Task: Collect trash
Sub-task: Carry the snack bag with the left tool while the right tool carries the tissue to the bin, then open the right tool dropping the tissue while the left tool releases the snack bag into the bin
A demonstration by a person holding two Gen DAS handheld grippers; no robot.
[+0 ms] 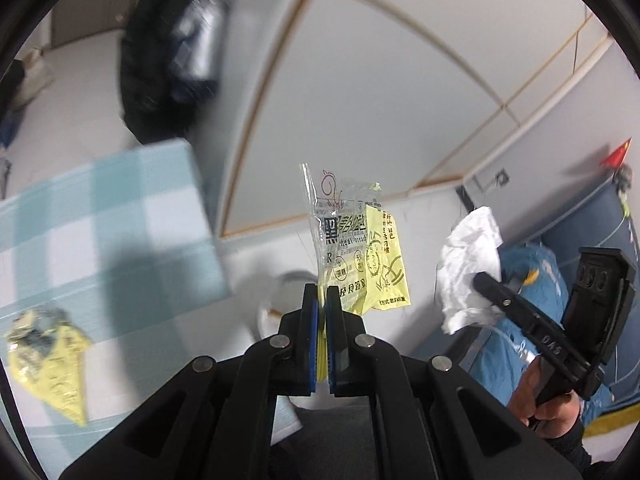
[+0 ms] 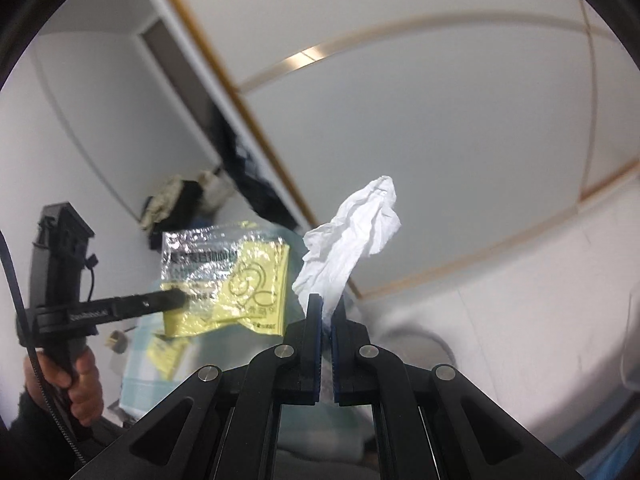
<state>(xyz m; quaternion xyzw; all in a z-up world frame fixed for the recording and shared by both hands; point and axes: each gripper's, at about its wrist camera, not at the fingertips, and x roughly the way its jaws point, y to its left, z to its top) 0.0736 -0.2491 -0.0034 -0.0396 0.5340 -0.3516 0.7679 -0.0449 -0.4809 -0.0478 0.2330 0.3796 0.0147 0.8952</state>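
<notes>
Only the left wrist view shows a second yellow wrapper (image 1: 48,364) lying on the checked cloth (image 1: 100,216), while the left gripper (image 1: 321,300) clamps an upright yellow-and-clear wrapper (image 1: 360,252) and the right gripper (image 2: 327,307) pinches a crumpled white tissue (image 2: 352,236) pointing up.

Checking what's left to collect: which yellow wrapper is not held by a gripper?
The crumpled yellow wrapper lying on the checked cloth; the other wrapper is clamped in the left gripper.

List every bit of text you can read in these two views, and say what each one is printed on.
"heat bread": partial Latin print on the yellow and clear wrapper pinched in the left tongs; its first letters are hidden.
"R": on that same wrapper, lower left.
Chinese characters on the wrapper: printed, too small or creased to read reliably.
Raised lettering on the right tongs arm: not legible.
Second wrapper on the checked cloth: blurred.
White tissue: no text.
</notes>
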